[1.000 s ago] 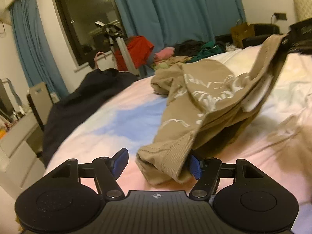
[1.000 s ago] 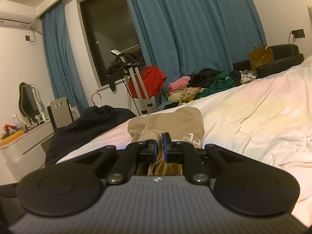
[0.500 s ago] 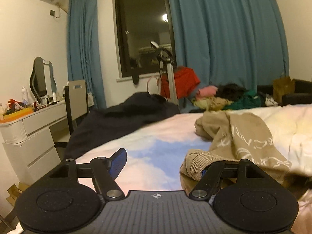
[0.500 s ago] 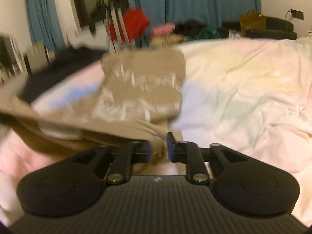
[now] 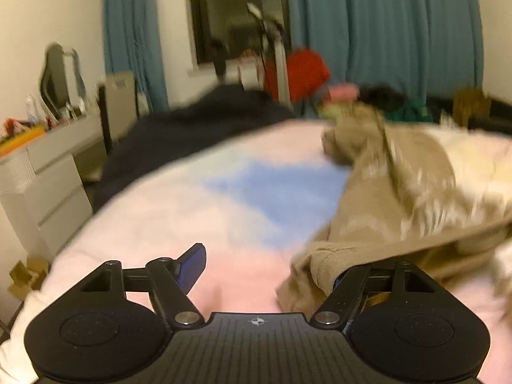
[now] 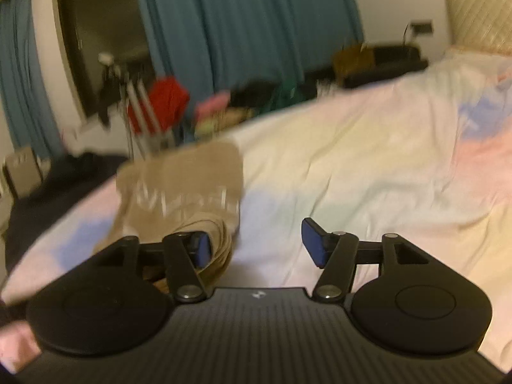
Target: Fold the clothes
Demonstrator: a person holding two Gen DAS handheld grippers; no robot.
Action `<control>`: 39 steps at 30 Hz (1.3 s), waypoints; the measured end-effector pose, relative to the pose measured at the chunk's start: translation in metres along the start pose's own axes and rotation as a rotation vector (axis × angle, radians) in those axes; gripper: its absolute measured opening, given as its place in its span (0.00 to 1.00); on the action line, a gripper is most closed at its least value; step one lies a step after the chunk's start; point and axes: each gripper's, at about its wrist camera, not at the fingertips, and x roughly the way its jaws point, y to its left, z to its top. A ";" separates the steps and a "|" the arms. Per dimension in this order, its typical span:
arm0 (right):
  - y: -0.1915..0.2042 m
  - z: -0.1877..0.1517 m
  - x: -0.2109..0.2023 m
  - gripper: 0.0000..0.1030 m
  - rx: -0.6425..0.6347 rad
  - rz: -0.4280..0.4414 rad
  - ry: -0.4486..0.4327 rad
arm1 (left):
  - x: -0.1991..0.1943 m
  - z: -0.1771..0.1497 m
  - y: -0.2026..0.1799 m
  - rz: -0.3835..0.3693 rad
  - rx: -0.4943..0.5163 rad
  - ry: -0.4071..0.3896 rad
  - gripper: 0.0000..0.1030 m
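The tan ribbed-hem sweatshirt with white lettering [image 5: 400,192] lies crumpled on the pastel pink-and-blue bedsheet [image 5: 198,211]. The left gripper [image 5: 265,268] stands wide, the hem draped over its right finger. The right gripper [image 6: 256,246] stands wide too, cloth bunched against its left finger.

text: white letters are seen on the tan sweatshirt [image 6: 179,192] | too blurred to be read | other words: none can be read
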 end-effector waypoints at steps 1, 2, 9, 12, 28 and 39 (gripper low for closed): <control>0.000 0.001 -0.003 0.58 -0.006 0.000 -0.019 | 0.005 -0.002 -0.003 0.002 0.020 0.031 0.75; 0.001 0.002 -0.005 0.58 -0.011 0.000 -0.038 | 0.009 -0.005 -0.004 0.003 0.028 0.052 0.75; 0.004 0.011 -0.023 0.58 -0.048 0.002 -0.170 | -0.011 0.002 0.019 0.046 -0.091 -0.055 0.81; 0.007 0.044 -0.034 0.59 -0.019 0.054 -0.195 | -0.042 0.035 0.048 0.005 -0.237 -0.141 0.86; 0.061 0.330 -0.219 0.59 0.003 0.274 -0.565 | -0.297 0.304 0.123 -0.082 -0.356 -0.639 0.86; 0.061 0.376 -0.342 0.74 -0.209 0.218 -0.757 | -0.417 0.352 0.143 -0.139 -0.332 -0.710 0.86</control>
